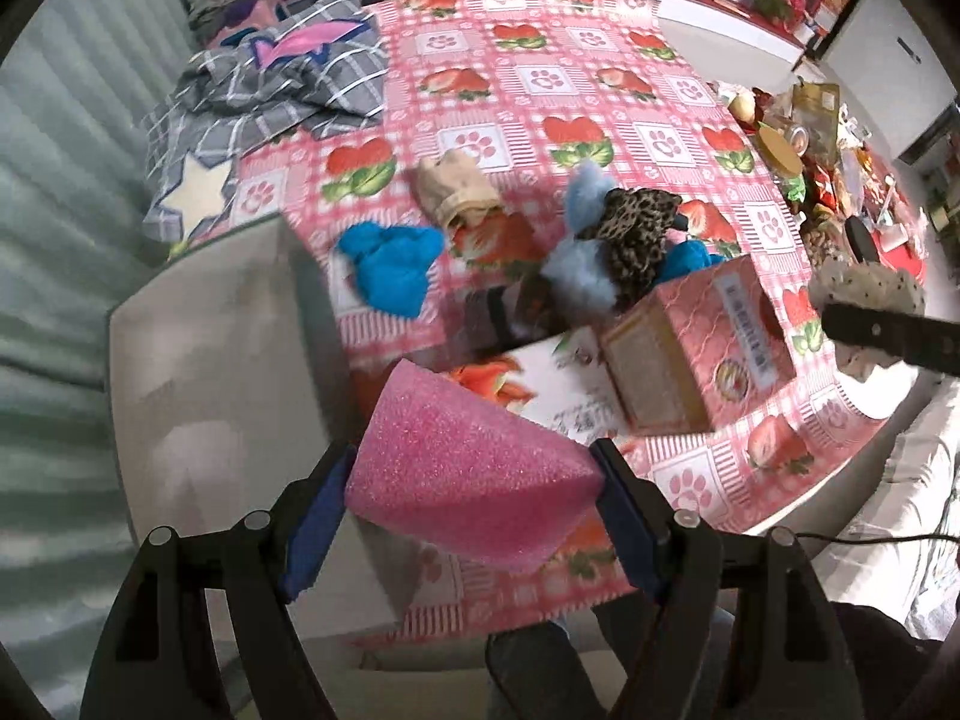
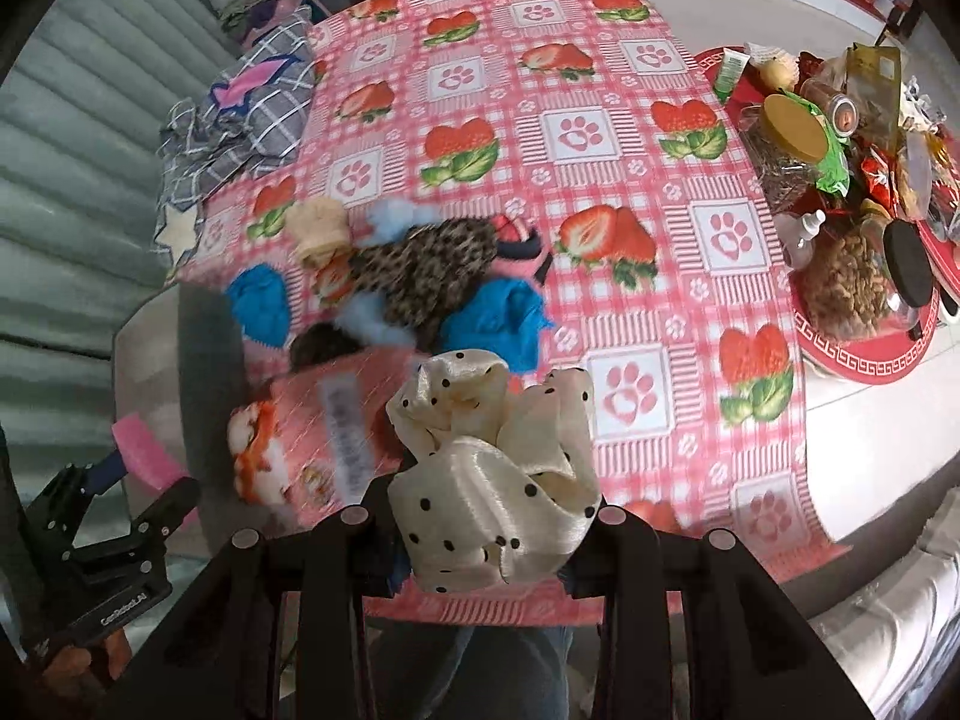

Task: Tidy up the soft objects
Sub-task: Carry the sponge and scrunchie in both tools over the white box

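Observation:
My left gripper (image 1: pixel 474 480) is shut on a pink foam sponge (image 1: pixel 468 480) and holds it above the table's near left edge; it also shows in the right wrist view (image 2: pixel 147 450). My right gripper (image 2: pixel 492 516) is shut on a cream polka-dot satin scrunchie (image 2: pixel 492 480), above a pink carton box (image 1: pixel 696 342). On the strawberry tablecloth (image 1: pixel 540 78) lie two blue cloths (image 1: pixel 390 264) (image 2: pixel 498 318), a beige rolled sock (image 1: pixel 456 192), and a light-blue fluffy piece with a leopard-print cloth (image 1: pixel 630 234).
A grey checked blanket (image 1: pixel 270 90) with star patches lies at the far left. A red tray (image 2: pixel 864 348) with jars, nuts and snack packets sits at the right edge. A grey board (image 1: pixel 210 360) juts out at the near left corner.

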Demonstrator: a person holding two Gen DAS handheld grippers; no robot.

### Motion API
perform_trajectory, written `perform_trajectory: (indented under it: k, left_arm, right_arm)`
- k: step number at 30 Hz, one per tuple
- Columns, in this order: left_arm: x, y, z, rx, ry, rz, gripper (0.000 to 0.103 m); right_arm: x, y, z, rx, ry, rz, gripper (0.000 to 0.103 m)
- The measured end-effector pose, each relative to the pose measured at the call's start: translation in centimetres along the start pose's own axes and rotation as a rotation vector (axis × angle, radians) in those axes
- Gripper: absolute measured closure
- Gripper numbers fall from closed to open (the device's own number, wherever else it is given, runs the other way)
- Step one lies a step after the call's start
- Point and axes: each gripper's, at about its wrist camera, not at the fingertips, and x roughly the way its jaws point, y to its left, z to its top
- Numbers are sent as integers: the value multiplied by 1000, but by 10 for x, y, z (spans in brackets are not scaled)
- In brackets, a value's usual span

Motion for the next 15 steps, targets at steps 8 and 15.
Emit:
perform_trajectory:
  k: [8, 15]
  left_arm:
    - [-17, 33, -22, -83, -38, -1, 22]
    - [-24, 69, -39, -189, -45, 6, 22]
  right_arm:
    - [1, 46, -21, -92, 20, 5, 66]
    - [1, 92, -24, -200, 27, 16, 66]
